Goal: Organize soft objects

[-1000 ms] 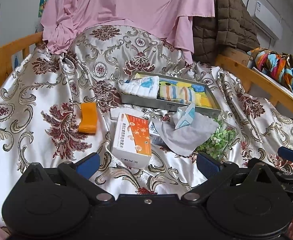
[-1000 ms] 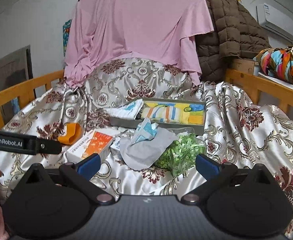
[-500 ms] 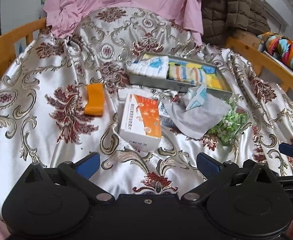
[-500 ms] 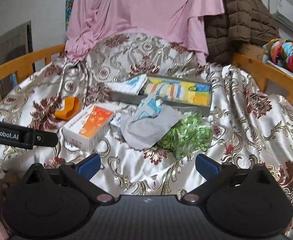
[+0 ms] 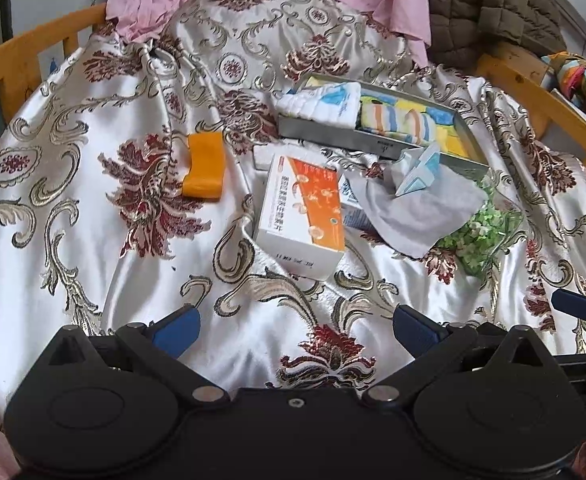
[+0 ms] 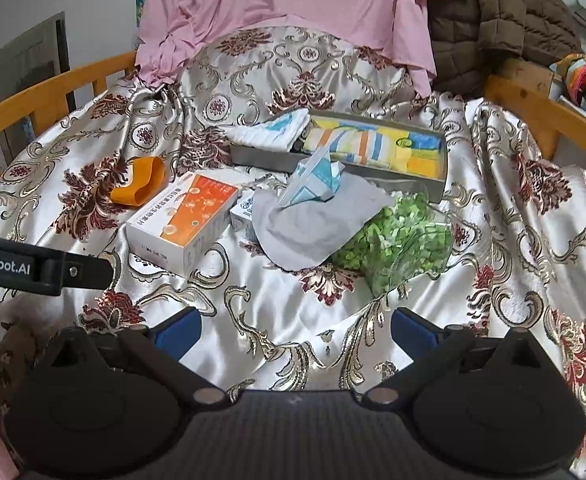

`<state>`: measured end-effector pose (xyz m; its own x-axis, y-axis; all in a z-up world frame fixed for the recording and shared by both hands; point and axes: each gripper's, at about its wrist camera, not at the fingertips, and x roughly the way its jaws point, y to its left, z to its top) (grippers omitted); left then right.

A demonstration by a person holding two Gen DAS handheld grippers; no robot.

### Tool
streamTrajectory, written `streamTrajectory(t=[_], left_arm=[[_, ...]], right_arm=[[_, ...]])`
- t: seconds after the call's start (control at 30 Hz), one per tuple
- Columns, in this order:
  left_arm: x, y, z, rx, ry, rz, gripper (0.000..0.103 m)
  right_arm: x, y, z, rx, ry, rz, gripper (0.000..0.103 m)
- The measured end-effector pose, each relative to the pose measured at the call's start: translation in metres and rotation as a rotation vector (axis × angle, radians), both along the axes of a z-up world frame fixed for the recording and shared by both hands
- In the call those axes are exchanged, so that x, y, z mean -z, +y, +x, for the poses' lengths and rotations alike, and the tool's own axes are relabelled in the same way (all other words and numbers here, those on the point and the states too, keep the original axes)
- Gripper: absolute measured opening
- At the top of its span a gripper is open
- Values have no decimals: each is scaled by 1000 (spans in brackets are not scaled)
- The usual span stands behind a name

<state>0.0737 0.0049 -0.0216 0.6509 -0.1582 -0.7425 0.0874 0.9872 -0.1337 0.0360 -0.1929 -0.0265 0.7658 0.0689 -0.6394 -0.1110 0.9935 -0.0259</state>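
A grey tray [image 5: 345, 138] [image 6: 261, 159] on the patterned satin cloth holds a white-and-blue folded towel [image 5: 325, 102] [image 6: 271, 130] and a striped yellow towel [image 5: 409, 122] [image 6: 357, 142]. In front of it lie a grey cloth [image 5: 409, 208] [image 6: 313, 224] with a blue face mask [image 5: 419, 170] [image 6: 313, 178] on top, a bag of green bits [image 5: 479, 230] [image 6: 397, 240], an orange-and-white box [image 5: 301, 212] [image 6: 185, 218] and an orange band [image 5: 205, 166] [image 6: 141, 182]. My left gripper [image 5: 295, 326] and right gripper [image 6: 295, 326] are both open and empty, short of the pile.
Wooden rails [image 5: 33, 50] [image 6: 533, 110] frame the bed on both sides. A pink garment [image 6: 301, 0] and a brown quilted jacket [image 6: 501, 20] hang at the back. A colourful fabric bundle [image 5: 585, 84] sits at the far right. The left gripper's side [image 6: 41, 266] shows in the right view.
Both grippers have moved forward and tilted down toward the pile, so the objects sit closer and higher in view. Both stay open and nothing was grasped.
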Motion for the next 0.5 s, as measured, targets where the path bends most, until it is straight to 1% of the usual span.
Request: streamTrajectory(t=[0.27,0.5], left_arm=[[6,4,8,-28,44,-12,102],[8,9,16,-65,45,-34,102]], right_arm=[[5,4,12,-14,29,-5,103],[7,8,26,-36,34,-23,103]])
